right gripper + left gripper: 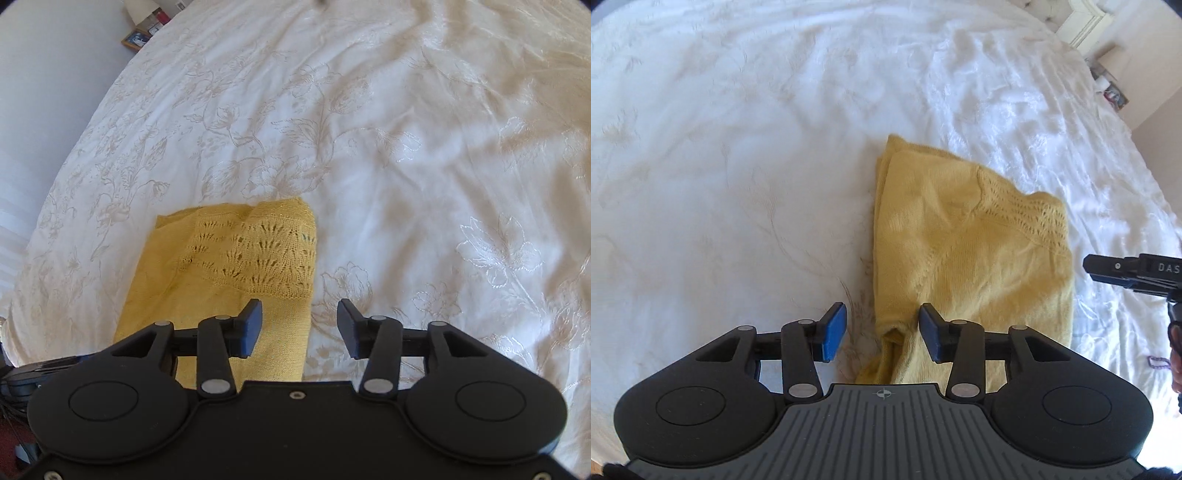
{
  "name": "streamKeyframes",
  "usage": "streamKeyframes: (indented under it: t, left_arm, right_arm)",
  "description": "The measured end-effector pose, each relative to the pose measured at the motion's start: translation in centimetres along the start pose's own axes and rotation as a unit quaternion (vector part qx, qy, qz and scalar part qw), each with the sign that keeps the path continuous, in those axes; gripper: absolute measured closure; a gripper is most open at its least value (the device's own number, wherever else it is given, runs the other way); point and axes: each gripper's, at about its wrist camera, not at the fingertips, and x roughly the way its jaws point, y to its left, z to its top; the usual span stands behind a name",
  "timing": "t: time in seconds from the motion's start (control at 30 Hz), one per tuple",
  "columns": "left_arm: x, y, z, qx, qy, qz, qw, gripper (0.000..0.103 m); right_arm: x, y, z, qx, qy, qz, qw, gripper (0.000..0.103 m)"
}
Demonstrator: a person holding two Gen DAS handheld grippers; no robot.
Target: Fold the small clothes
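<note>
Evidently well along: yellow knit point(971, 236) lies folded on the bed point(720, 147), at 12 o'clock of both hand-held grippers, left point(882, 332) and right point(300, 328), each spread, pinching nothing; maybe one fold left.

My left tongs point(882, 334) are matte black with two blue pads point(834, 332), silver rivets at the link joints, round discs either side and a grey ribbed plate with a small crosshair mark behind. My right tongs point(299, 328) are all black, with dark pads point(253, 326), the same rivets and small screws.
</note>
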Motion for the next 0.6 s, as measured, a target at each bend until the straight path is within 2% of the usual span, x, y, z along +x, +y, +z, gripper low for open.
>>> streamKeyframes:
  t: [0.1, 0.3, 0.43, 0.5, 0.53, 0.6]
  left_arm:
    - [-1.0, -1.1, 1.2, 0.037, -0.03, -0.003, 0.9988, 0.06]
    - [2.9, -4.3, 4.4, 0.114, -0.029, -0.014, 0.993, 0.059]
    - [6.2, -5.0, 6.0, 0.147, -0.033, 0.011, 0.9885, 0.059]
    - [8.0, -4.4, 6.9, 0.143, -0.021, 0.043, 0.9886, 0.059]
    - [8.9, -3.6, 7.5, 0.138, -0.011, 0.056, 0.9887, 0.056]
    - [9.9, -2.6, 8.1, 0.129, 0.002, 0.058, 0.9899, 0.04]
  right_arm:
    - [0.4, 1.2, 0.0, -0.024, -0.009, -0.002, 1.0, 0.047]
    - [2.2, 2.4, 0.6, -0.04, -0.003, -0.009, 0.999, 0.046]
    - [4.4, 2.3, 1.5, -0.041, 0.007, -0.039, 0.998, 0.042]
    - [5.6, 1.8, 2.3, -0.025, 0.011, -0.058, 0.998, 0.041]
    - [6.1, 1.5, 2.7, -0.015, 0.014, -0.069, 0.997, 0.038]
    - [6.9, 1.0, 3.2, 0.004, 0.016, -0.089, 0.996, 0.034]
